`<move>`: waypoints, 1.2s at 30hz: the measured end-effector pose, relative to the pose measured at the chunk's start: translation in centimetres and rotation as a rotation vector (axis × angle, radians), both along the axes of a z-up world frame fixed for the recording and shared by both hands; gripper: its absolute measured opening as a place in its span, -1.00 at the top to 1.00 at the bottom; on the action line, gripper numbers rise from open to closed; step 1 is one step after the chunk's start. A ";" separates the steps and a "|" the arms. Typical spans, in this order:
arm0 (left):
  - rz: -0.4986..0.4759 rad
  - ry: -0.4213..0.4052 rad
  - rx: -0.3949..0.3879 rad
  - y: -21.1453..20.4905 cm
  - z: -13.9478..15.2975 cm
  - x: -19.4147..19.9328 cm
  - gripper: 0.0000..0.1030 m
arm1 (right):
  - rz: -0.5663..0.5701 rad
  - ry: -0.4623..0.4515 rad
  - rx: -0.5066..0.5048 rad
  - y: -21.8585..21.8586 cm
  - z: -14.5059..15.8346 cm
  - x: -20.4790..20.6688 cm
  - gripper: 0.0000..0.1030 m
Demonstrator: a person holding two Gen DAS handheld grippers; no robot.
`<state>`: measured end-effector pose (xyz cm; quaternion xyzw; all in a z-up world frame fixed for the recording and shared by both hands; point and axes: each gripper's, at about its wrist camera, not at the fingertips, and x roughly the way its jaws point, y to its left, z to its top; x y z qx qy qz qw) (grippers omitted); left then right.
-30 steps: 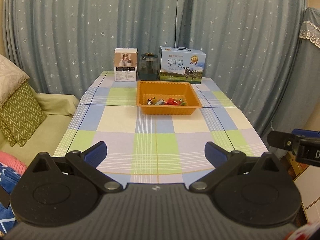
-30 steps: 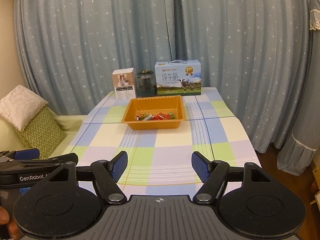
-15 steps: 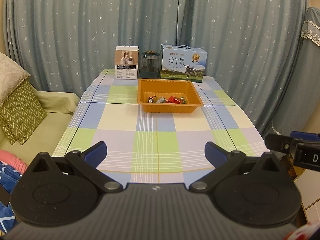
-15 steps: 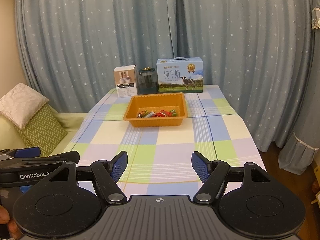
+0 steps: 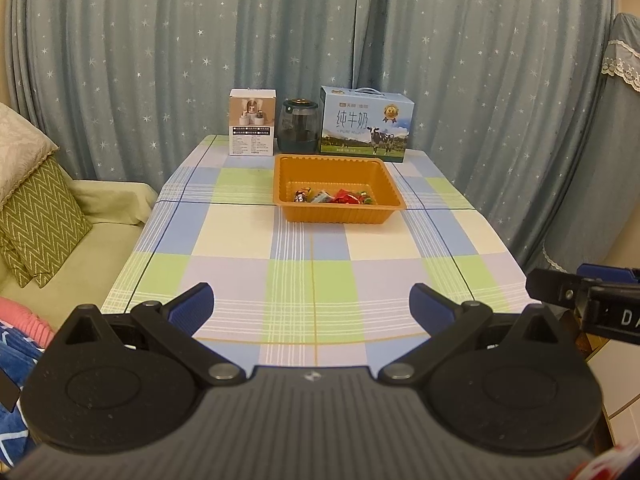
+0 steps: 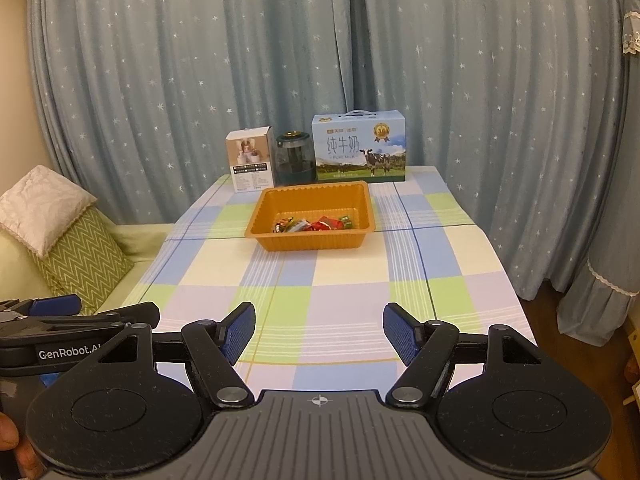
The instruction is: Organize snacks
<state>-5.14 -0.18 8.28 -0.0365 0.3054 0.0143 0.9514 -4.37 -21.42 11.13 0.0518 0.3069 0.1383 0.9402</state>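
Observation:
An orange tray (image 5: 338, 216) sits on the far half of the checked tablecloth (image 5: 312, 248), with several wrapped snacks (image 5: 336, 197) lying along its near side. My left gripper (image 5: 312, 306) hovers over the table's near edge, open and empty, well short of the tray. In the right wrist view the same tray (image 6: 312, 242) and snacks (image 6: 314, 225) appear, and my right gripper (image 6: 319, 332) is likewise open and empty above the near edge. One right-gripper finger (image 5: 560, 290) pokes in at the left wrist view's right side.
Behind the tray stand a white box (image 5: 253, 122), a dark glass jar (image 5: 300, 126) and a blue milk carton (image 5: 366, 124), against a starred curtain. A sofa with green zigzag cushions (image 5: 36, 216) runs along the table's left side.

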 end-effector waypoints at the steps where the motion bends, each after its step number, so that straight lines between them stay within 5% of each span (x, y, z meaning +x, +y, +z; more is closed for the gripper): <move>1: -0.001 0.001 -0.001 0.0 0.0 0.0 -1.00 | 0.000 0.001 0.002 0.0 -0.1 0.1 -0.37; 36: -0.003 0.006 -0.002 -0.1 -0.3 0.2 -1.00 | -0.010 0.011 0.000 0.0 -1.0 0.4 -0.37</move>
